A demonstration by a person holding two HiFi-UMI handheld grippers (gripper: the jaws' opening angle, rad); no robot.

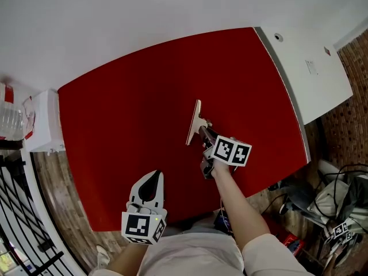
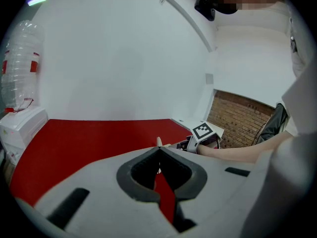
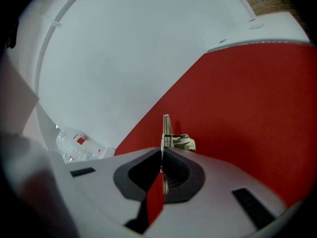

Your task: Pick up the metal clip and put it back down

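The metal clip (image 1: pixel 195 122), a pale flat plate with a sprung handle, is over the middle of the red table (image 1: pixel 126 114). My right gripper (image 1: pixel 204 131) is shut on its handle end. In the right gripper view the clip (image 3: pixel 166 130) sticks up on edge from between the closed fingertips of the right gripper (image 3: pixel 162 152). Whether it touches the table I cannot tell. My left gripper (image 1: pixel 153 177) hovers near the table's front edge, left of the right arm, shut with nothing in it. From the left gripper (image 2: pixel 158 150) the clip (image 2: pixel 158 142) shows just beyond the tips.
A white box (image 1: pixel 43 122) and a clear plastic bottle (image 1: pixel 10 119) sit off the table's left edge. A white panel (image 1: pixel 310 68) adjoins the right edge. Cables and gear (image 1: pixel 339 200) lie on the floor at the right. A black rack (image 1: pixel 23 211) stands at lower left.
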